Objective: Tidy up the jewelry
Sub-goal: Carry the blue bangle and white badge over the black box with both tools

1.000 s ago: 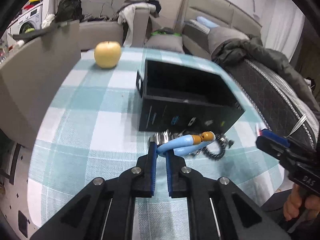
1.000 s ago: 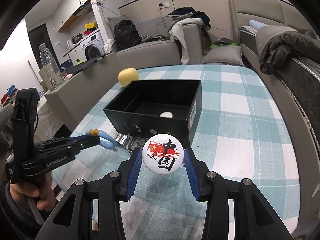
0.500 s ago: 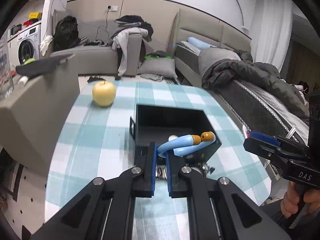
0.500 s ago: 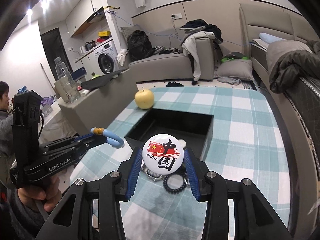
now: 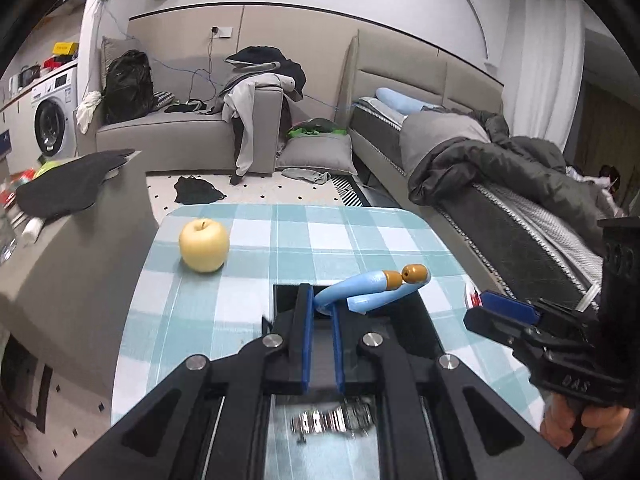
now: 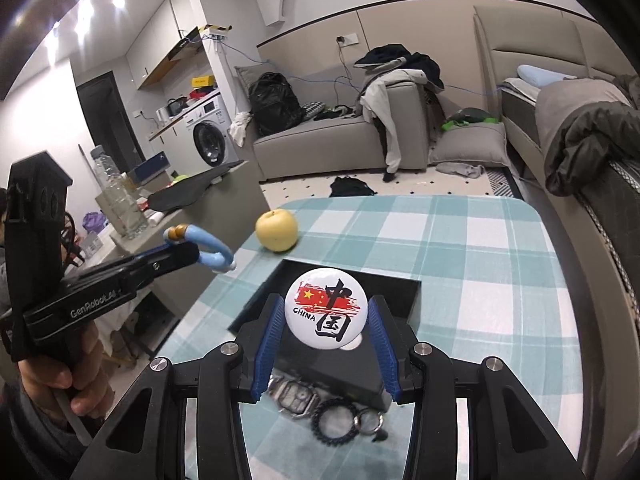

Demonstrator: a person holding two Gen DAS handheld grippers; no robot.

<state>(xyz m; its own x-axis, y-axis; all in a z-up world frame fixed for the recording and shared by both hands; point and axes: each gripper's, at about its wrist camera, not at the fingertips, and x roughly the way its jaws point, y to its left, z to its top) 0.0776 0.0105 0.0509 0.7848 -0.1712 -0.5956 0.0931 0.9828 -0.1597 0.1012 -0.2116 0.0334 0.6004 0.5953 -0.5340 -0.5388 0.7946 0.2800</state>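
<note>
My left gripper (image 5: 319,312) is shut on a light blue open bangle (image 5: 368,292) with brown bead ends, held in the air over the near part of a black open box (image 5: 420,322). From the right wrist view the same bangle (image 6: 212,246) sticks out of the left gripper (image 6: 194,257). My right gripper (image 6: 325,320) is shut on a round white badge (image 6: 324,308) with a red flag and "CHINA", above the box (image 6: 400,296). A metal watch (image 6: 294,394), a black bead bracelet (image 6: 334,424) and a small ring (image 6: 370,422) lie on the cloth in front of the box.
A yellow apple (image 5: 204,250) rests on the teal checked table (image 5: 320,236) behind and left of the box. A grey counter edge stands to the left of the table, and a bed with a dark quilt runs along the right. A hand grips each gripper's handle.
Both grippers have risen and tilted up with their loads still gripped. The box has slid down in both views, and the watch and bracelet now lie under the fingers.
</note>
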